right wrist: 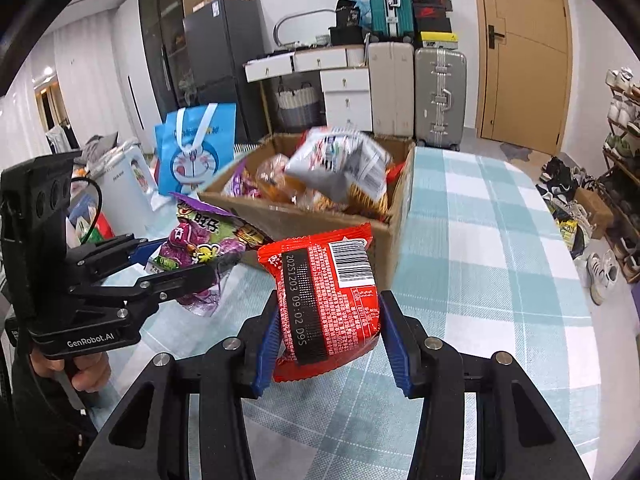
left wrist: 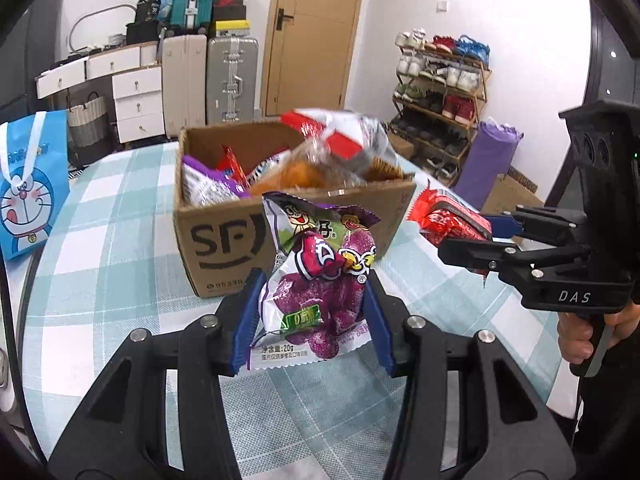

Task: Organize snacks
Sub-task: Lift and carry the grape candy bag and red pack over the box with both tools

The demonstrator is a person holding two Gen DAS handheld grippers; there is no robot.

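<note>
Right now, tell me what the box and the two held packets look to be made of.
Box: brown corrugated cardboard, matte, with a printed logo and raw-cut flaps. Purple packet in the left gripper: thin glossy plastic film, crinkled, zigzag-cut sealed edges. Red packet in the right gripper: likely the same shiny film, creased, with a printed barcode.

Above the cardboard box (left wrist: 224,236) a white-and-red packet (left wrist: 340,136) is motion-blurred, its print unreadable, and the snacks inside the box, behind its near wall, are mostly hidden.
</note>
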